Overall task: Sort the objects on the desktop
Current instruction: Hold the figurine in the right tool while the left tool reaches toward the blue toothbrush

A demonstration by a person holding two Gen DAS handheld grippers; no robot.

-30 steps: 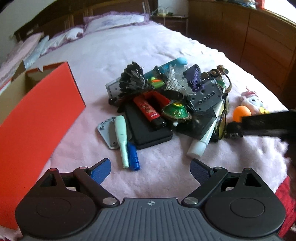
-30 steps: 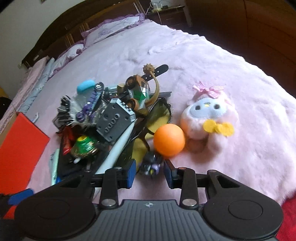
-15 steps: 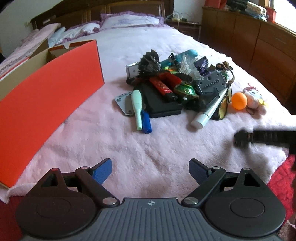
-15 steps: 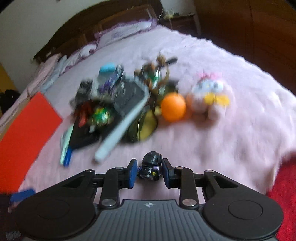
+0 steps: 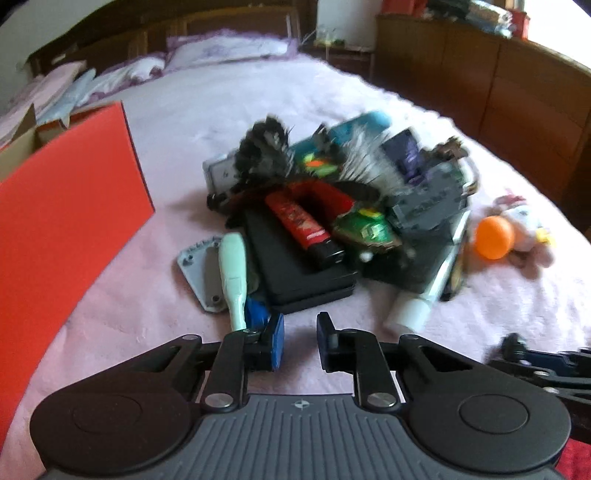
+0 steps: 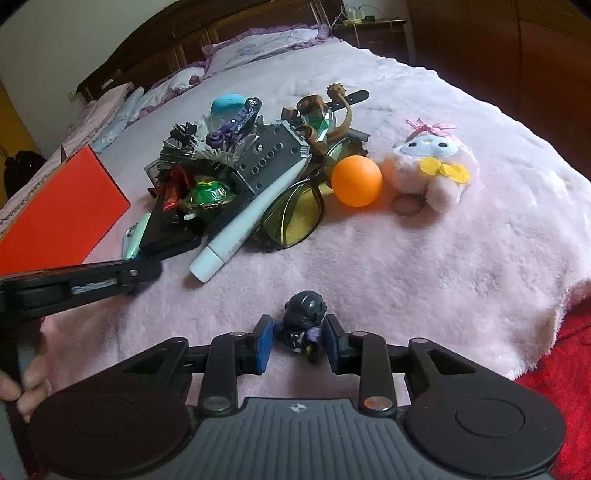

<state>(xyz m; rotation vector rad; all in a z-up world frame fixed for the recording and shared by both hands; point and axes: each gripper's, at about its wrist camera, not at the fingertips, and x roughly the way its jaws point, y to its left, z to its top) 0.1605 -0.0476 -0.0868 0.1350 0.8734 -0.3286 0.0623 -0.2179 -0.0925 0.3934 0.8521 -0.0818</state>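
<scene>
The right tool (image 6: 297, 341) is clamped on a small dark figure (image 6: 304, 321), its lower half hidden. The left tool (image 5: 299, 341) has just been closing, nothing between, near the blurred pile (image 5: 332, 206) mid-bed (image 5: 184, 110).

Home bedroom: bed (image 6: 424, 258) with pink fuzzy blanket, pillows (image 5: 221, 50), dark wood headboard (image 6: 207, 40), nightstand (image 6: 373, 31), wooden wardrobe (image 5: 517, 92).

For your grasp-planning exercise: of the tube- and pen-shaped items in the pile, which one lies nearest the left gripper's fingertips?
The blue marker, beside the pale green tube. Its near end reaches the left gripper; the white tube and red tube lie farther off.
</scene>
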